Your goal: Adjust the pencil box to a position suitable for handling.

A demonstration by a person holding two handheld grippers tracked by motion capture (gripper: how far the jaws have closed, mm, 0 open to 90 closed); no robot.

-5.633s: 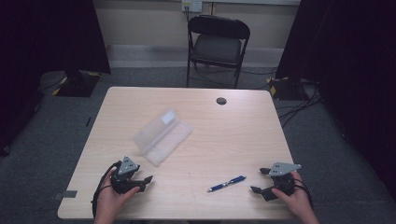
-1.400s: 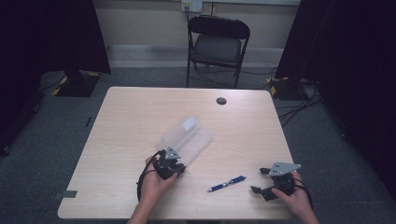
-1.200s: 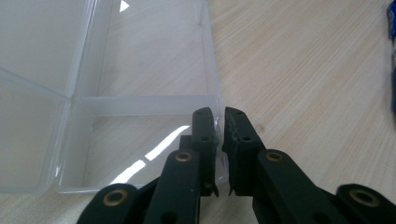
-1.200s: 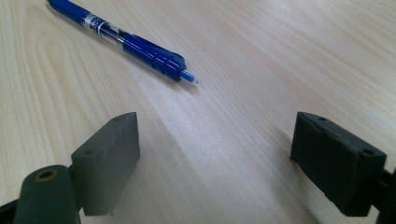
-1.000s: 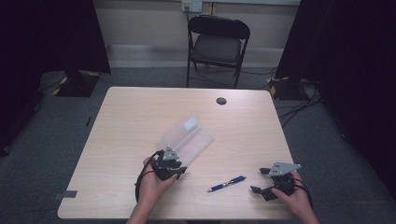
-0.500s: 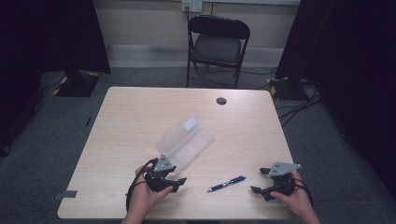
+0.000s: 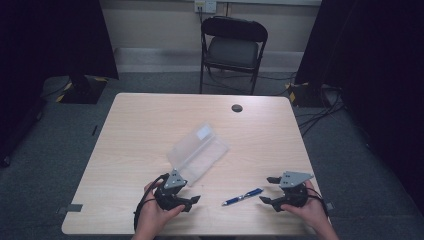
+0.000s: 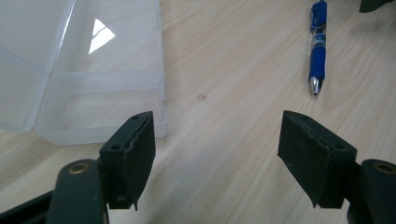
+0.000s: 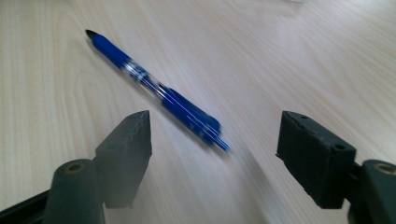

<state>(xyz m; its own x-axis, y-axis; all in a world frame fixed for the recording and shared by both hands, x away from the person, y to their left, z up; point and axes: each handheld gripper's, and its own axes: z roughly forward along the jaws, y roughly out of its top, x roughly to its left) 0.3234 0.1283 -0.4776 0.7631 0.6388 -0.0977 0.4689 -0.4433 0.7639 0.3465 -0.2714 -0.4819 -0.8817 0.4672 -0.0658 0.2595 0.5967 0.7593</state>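
Left hand-held gripper (image 7: 192,201), jaws apart and empty, has drawn back toward the worktop's (image 7: 135,125) near edge, leaving the clear plastic case (image 7: 197,151) lying open at mid-table, turned and shifted from its earlier spot; the opening step looks done. The blue pen (image 7: 242,196) lies between the grippers on bare wood. Right hand-held gripper (image 7: 272,192), jaws apart, faces the pen near the front edge.

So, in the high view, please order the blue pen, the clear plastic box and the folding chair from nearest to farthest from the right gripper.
From the right gripper:
1. Blue pen, just to its left on the table.
2. Clear plastic box, farther left, mid-table.
3. Folding chair, beyond the table's far edge.
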